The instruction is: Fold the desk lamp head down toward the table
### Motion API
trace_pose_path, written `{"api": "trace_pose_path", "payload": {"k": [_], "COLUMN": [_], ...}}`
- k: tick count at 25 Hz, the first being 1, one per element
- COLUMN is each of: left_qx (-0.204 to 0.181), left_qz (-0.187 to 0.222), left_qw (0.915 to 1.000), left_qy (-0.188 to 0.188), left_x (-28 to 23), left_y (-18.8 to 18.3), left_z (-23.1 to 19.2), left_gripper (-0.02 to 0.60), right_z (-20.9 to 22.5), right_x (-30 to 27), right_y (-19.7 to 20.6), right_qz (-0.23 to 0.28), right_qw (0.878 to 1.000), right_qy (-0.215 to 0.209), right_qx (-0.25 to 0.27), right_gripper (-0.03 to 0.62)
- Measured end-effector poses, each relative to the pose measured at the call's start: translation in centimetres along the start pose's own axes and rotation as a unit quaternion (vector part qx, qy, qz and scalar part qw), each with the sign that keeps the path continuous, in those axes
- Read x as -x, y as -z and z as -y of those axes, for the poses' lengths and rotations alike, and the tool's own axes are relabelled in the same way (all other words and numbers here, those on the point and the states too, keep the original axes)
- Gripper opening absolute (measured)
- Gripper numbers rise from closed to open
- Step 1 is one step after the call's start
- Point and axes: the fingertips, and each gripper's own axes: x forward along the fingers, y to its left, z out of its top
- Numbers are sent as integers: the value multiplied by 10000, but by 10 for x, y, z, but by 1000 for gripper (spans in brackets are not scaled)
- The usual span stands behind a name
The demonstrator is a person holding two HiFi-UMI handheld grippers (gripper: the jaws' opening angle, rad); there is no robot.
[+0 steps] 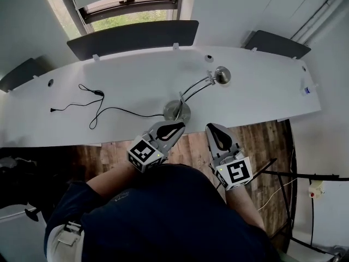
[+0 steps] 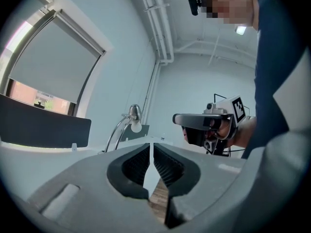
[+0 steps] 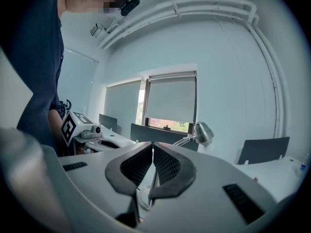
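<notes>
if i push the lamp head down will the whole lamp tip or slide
Tipping seems unlikely: the round metal base looks broad and weighty. The thin curved arm likely pivots first. It might slide on the smooth table.

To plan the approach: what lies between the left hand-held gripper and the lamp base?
Only a bare strip of table separates the left hand-held gripper from the lamp base; the head view shows it.

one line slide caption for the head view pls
Shut, empty left claw and right claw face the raised desk lamp on the white desk; black cable at left.
</notes>
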Motion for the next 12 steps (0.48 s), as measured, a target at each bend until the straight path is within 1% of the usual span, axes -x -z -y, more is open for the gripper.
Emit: {"api": "trace_pose_path", "payload": {"k": [1,5,9,12], "left_qx": [17,133,277,306], "left_qz": [-5,-105,-220,-269], "left_qw": [10000,9993,9986,9979], "left_qy": [-77,-323,-392,-513], "left_x": [-1,-6,-13,-18], "left_y": [2,15,38,51], "left_z": [-4,-23,-41,-58], "left_gripper": [11,62,115,146], "right_z": [3,15,26,32], "right_x": [-2,-11,-20,-29], "right_y": [1,1,6,8], "right_qz": [-24,-111,-293,-491], "right_qw": [10000,9998,9989,9969], "right_qy": [-15,-34,0,70], "right_qx": [12,170,375,610], "right_gripper": [14,15,80,97]}}
